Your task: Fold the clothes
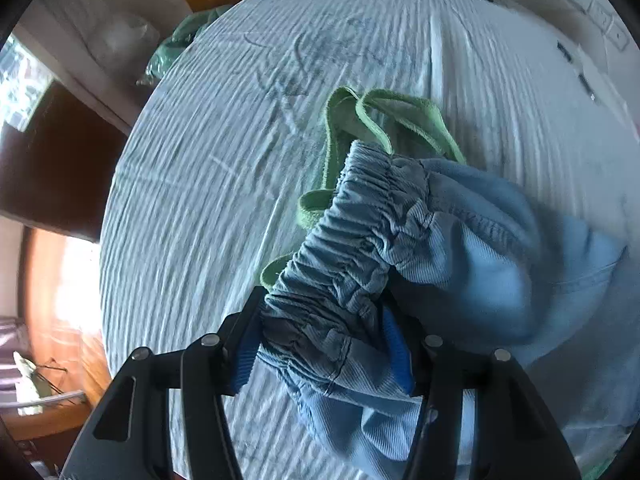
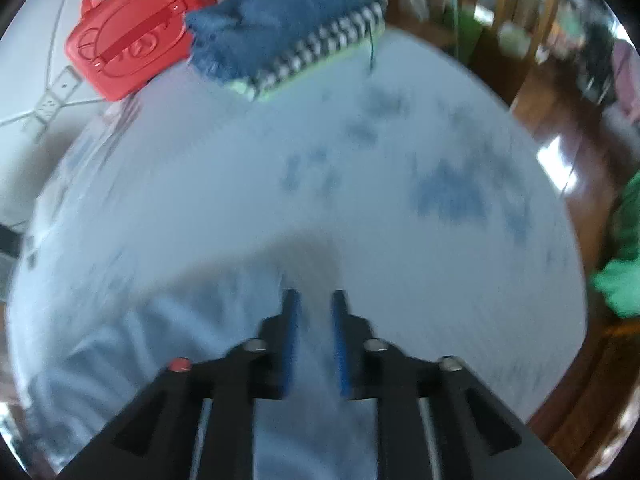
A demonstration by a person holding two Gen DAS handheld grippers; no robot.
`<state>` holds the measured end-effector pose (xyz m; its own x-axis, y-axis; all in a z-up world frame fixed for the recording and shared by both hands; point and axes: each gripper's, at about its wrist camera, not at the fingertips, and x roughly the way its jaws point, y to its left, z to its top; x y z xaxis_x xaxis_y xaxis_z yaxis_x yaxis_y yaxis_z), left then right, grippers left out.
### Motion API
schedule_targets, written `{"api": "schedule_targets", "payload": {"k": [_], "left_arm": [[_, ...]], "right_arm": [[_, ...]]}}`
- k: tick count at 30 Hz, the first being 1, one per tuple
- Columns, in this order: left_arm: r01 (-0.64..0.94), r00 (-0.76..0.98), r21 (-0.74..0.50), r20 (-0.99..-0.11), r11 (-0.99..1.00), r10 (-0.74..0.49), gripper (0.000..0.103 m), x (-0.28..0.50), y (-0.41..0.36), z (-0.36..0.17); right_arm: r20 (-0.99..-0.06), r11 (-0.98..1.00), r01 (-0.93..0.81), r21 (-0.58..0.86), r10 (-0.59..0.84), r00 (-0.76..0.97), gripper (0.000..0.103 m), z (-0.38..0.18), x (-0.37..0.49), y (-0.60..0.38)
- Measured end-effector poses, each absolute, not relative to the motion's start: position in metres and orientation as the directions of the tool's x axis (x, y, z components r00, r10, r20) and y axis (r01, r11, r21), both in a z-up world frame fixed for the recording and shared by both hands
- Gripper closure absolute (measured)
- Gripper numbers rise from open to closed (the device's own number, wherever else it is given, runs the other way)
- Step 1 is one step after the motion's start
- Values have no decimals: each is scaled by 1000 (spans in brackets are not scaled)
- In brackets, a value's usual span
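A pair of light blue shorts (image 1: 460, 248) lies bunched on the bed (image 1: 208, 168), which has a pale blue ribbed sheet. My left gripper (image 1: 320, 302) is shut on the gathered elastic waistband (image 1: 352, 240), which fills the gap between the blue pads (image 1: 244, 360). A green garment (image 1: 352, 120) lies partly under the shorts. The right wrist view is blurred. In it my right gripper (image 2: 315, 296) points down at the bed with a strip of the light blue cloth (image 2: 316, 380) between its narrowly spaced pads. More of that cloth (image 2: 112, 352) spreads to the lower left.
A stack of folded clothes (image 2: 288, 36) with a dark blue piece on top sits at the bed's far edge. Beside it is a red case (image 2: 132, 36). Green cloth (image 2: 624, 256) lies off the bed's right side. Another green bundle (image 1: 180, 48) sits past the far corner, and wooden floor surrounds the bed.
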<state>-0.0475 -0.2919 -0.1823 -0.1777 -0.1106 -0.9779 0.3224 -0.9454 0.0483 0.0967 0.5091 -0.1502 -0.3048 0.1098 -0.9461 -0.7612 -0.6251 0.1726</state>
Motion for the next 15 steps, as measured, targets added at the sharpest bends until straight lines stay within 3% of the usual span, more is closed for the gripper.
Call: {"api": "schedule_targets", "payload": {"k": [2, 5, 11, 15], "left_arm": [[334, -206, 10, -975, -943, -83, 49, -41, -297, -171], [335, -246, -36, -968, -941, -50, 49, -34, -300, -154], [313, -300, -95, -954, -945, -3, 49, -28, -303, -131], [316, -286, -94, -958, -944, 0, 45, -28, -299, -140]], "right_arm": [[-953, -599, -768, 228, 26, -303, 54, -154, 121, 489], [-958, -557, -791, 252, -27, -286, 27, -161, 152, 462], [-944, -462, -828, 317, -68, -323, 25, -166, 187, 436], [-928, -421, -833, 360, -70, -366, 34, -165, 195, 426]]}}
